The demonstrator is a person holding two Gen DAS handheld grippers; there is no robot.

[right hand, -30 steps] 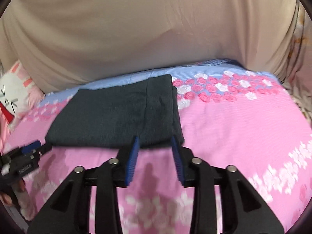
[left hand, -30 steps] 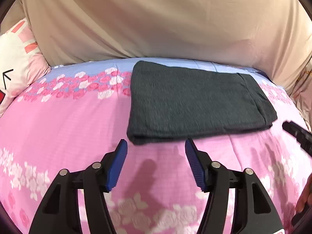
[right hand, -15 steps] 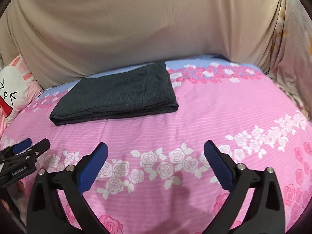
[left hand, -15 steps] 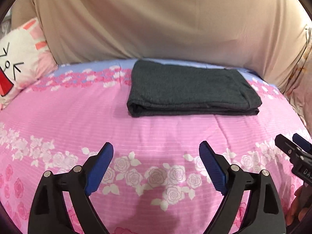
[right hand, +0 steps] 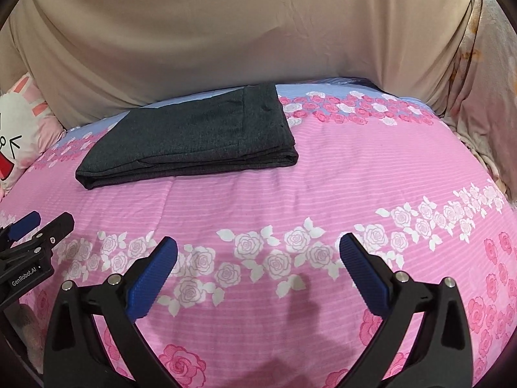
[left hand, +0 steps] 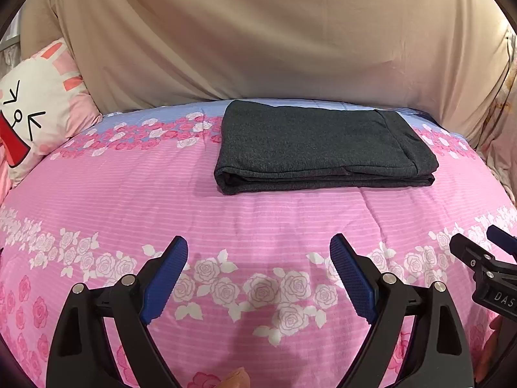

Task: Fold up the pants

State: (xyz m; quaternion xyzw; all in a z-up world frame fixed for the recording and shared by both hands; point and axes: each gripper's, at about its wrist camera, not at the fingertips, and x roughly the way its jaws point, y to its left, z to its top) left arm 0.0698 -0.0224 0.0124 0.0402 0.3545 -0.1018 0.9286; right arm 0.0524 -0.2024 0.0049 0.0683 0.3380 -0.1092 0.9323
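Pink rose-print bedspread (left hand: 258, 213) backs scene. Folded dark grey pants (left hand: 323, 148) lie at far side, neat stack. Left gripper (left hand: 258, 268) and right gripper (right hand: 258, 265): fingers just opened, spread wide, nothing between, well apart from pants. Risk: re-approach snags top layer, undoes fold; soft bedding lets stack slump.

A pink bedspread (left hand: 258, 213) covers the bed, printed with bands of white and pink roses and turning pale blue along its far edge. Behind it hangs a plain beige sheet (left hand: 258, 32), loosely wrinkled. At the left end a white and pink cartoon cushion (left hand: 35, 110) with drawn black marks leans against that sheet.
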